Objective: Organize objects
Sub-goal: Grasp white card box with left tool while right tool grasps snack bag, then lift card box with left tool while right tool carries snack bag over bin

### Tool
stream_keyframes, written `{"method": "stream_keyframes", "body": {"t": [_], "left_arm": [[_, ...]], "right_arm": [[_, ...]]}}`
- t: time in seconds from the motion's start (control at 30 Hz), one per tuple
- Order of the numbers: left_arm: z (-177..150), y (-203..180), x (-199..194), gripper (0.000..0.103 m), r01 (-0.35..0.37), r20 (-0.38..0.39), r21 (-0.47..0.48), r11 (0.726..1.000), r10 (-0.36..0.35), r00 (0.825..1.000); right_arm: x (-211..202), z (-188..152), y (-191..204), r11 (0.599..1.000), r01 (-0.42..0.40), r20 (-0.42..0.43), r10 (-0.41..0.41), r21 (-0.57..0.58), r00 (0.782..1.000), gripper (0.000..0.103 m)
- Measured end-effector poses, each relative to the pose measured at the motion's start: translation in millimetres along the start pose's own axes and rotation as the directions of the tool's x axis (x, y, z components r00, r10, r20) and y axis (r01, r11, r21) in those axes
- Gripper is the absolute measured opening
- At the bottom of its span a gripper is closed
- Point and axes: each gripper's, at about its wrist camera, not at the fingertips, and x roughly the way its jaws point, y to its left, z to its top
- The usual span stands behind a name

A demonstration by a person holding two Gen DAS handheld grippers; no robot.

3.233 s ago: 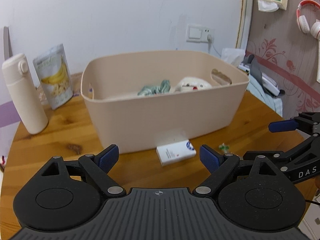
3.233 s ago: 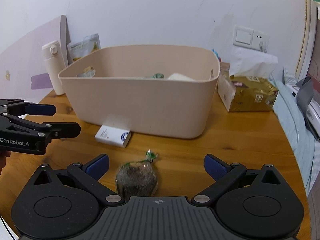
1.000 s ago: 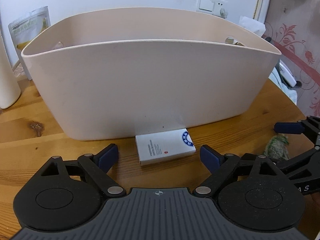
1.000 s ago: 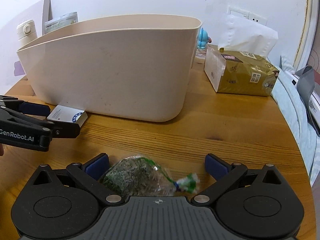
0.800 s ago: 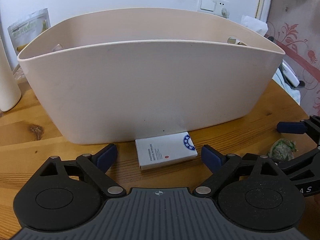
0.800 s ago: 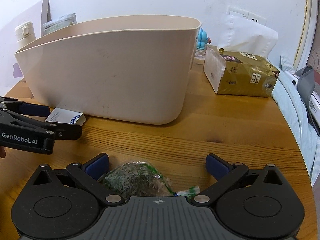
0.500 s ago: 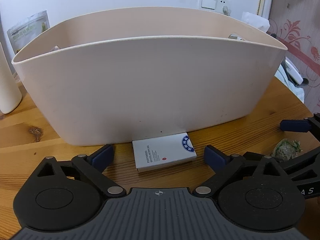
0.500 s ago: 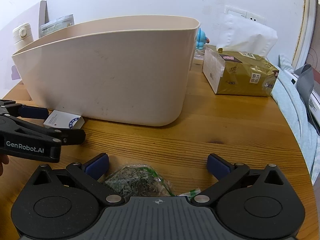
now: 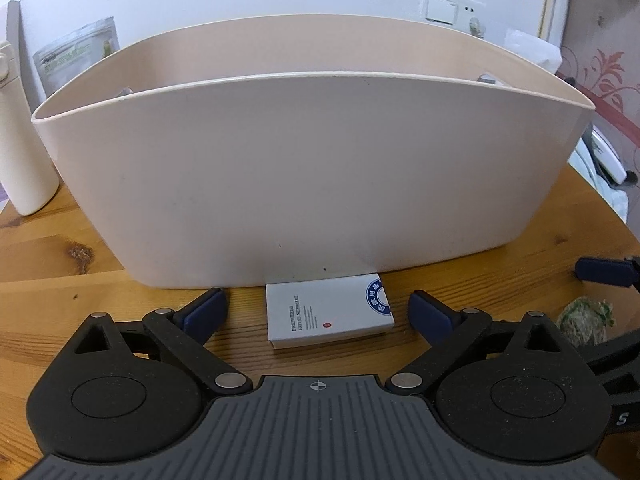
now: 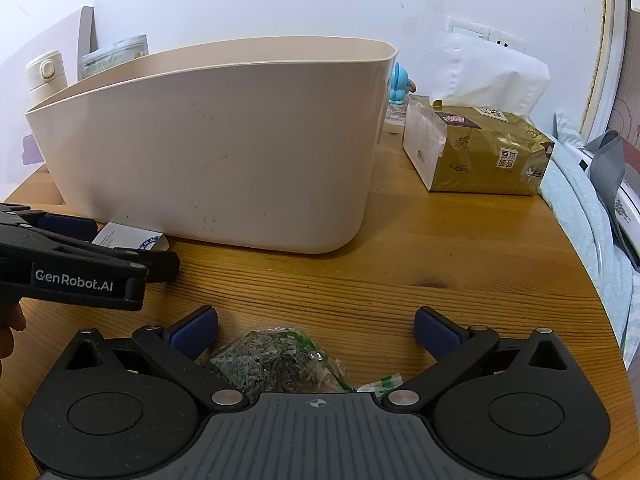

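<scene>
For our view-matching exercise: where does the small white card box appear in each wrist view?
Left wrist: white card box, bottom centre, between the open left gripper fingers.
Right wrist: white card box, far left, behind the left gripper.
Shared landmark: beige bin directly behind it.

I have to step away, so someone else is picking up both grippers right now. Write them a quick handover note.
Left gripper: open, straddling the white card box that lies flat on the table against the beige bin; nothing gripped.
Right gripper: open, around the clear bag of dried greens on the table, not clamped.
Done: neither item is in the bin; its contents are hidden from here.
Left: close on each item, lift it, drop it into the bin.
</scene>
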Motion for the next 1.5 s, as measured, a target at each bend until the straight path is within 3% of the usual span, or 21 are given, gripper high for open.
{"method": "stream_keyframes", "body": {"t": [0.23,0.47,0.7,0.77,0.8,0.87,1.07,1.5], "left_arm": [[-3.8,2.8,-6.9,0.09,-0.005,0.019,0.008,1.0,0.005,1.0],[-7.6,18.1,-14.3,0.063,-0.011,0.039,-0.004,1.0,0.011,0.999],[-13.5,23.5,-22.2,0.062,0.034,0.034,0.005,0.999,-0.034,0.999],[-16.0,23.9,-25.8,0.062,0.049,0.028,0.004,0.999,-0.049,0.998],[-17.0,24.7,-27.8,0.062,0.058,0.024,0.001,0.998,-0.058,0.998],[-19.1,26.4,-31.2,0.062,0.074,0.019,-0.007,0.997,-0.074,0.997],[-27.6,30.7,-38.9,0.062,0.063,0.018,-0.004,0.998,-0.063,0.998],[-25.0,32.7,-54.8,0.062,0.076,0.051,-0.008,0.997,-0.075,0.996]], "right_arm": [[-4.9,-2.6,1.4,1.0,0.005,0.008,-0.005,0.008,1.0,0.096],[-15.8,-7.7,2.7,1.0,0.003,0.016,-0.003,0.004,1.0,0.077],[-26.2,-13.0,4.8,1.0,0.0,0.005,0.0,0.005,1.0,0.068],[-30.6,-13.2,5.7,1.0,0.012,0.017,-0.012,0.004,1.0,0.015],[-31.6,-12.0,4.8,1.0,0.015,0.01,-0.015,0.013,1.0,0.011],[-32.2,-11.1,1.1,0.999,-0.017,-0.003,0.017,0.036,1.0,0.01],[-33.6,-14.7,4.2,1.0,-0.005,0.002,0.005,0.02,1.0,0.003],[-50.4,-9.5,-4.0,0.997,-0.043,0.048,0.04,0.056,0.998,0.002]]}}
